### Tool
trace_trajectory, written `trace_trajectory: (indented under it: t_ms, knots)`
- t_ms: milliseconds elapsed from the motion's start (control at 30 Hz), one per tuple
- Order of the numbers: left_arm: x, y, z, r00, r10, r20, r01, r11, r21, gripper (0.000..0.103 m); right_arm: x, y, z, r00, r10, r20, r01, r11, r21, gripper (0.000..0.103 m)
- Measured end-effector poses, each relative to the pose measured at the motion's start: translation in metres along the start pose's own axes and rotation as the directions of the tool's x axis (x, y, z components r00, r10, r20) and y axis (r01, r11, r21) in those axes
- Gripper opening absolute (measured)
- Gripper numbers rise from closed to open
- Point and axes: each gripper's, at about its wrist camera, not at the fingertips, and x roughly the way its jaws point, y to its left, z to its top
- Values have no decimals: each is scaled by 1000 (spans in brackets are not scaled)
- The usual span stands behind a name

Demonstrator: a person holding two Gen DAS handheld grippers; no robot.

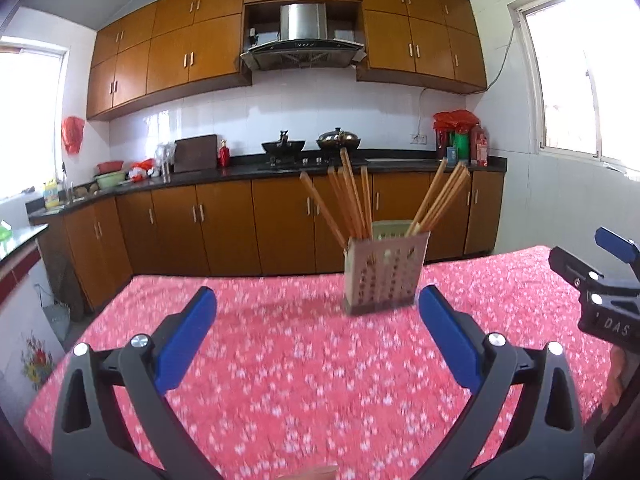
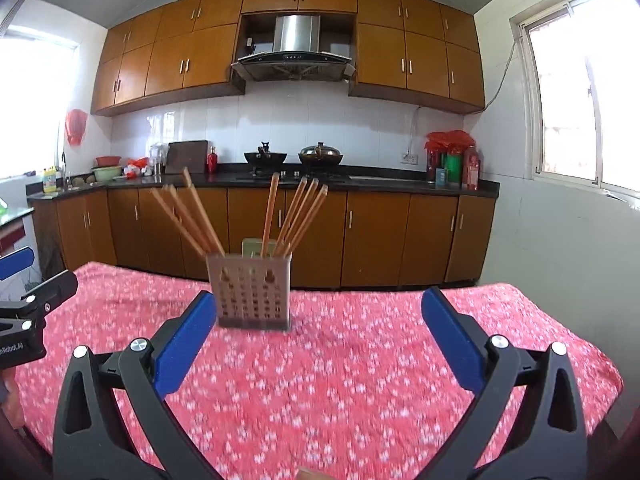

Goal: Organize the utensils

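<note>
The task is looking close to finished, or at least no loose utensils are lying anywhere on the visible part of the table (image 1: 280,380): every one of the chopsticks (image 1: 352,204) is standing in the holder (image 1: 384,276), which is sitting upright toward the far edge of the table, nearer its middle than either side. The chopsticks are fanning out in two loose bundles, one leaning left and one leaning right, so any remaining work would seem to be tidying that spread. The left gripper (image 1: 316,344) is hovering over the near half of the table with its jaws spread wide and nothing between them; the right gripper (image 2: 316,348) is doing the same just to its right, equally wide and empty-handed. The chopsticks are slender, straight, orange-brown sticks, probably wood or bamboo. The holder is a pale boxy container, likely plastic, its front wall pierced by rows of small holes. A red cloth with a small white floral print is covering the table, and the fingers (image 2: 184,344) are wearing flat blue pads on black frames.
</note>
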Motion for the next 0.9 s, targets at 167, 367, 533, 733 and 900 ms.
trace_trajectory:
  t_ms: [167, 367, 533, 733, 900]
  knots:
    - [1, 3, -26, 998, 26, -60, -28, 999, -24, 99, -4, 3, -30, 998, -3, -66, 4, 1000, 13, 101]
    - [-2, -1, -43, 997, 33, -76, -34, 999, -22, 99, -4, 7, -52, 993, -7, -116, 9, 1000, 21, 101]
    - [-3, -6, -49, 997, 28, -68, -29, 1000, -8, 99, -4, 8, -61, 990, -6, -142, 11, 999, 30, 101]
    - [-2, -6, -58, 997, 22, -80, -23, 1000, -8, 99, -6, 7, -63, 989, -8, -148, 14, 999, 38, 101]
    - [-2, -7, -59, 997, 17, -76, -18, 1000, -8, 99, -7, 8, -64, 989, -7, -148, 12, 999, 33, 101]
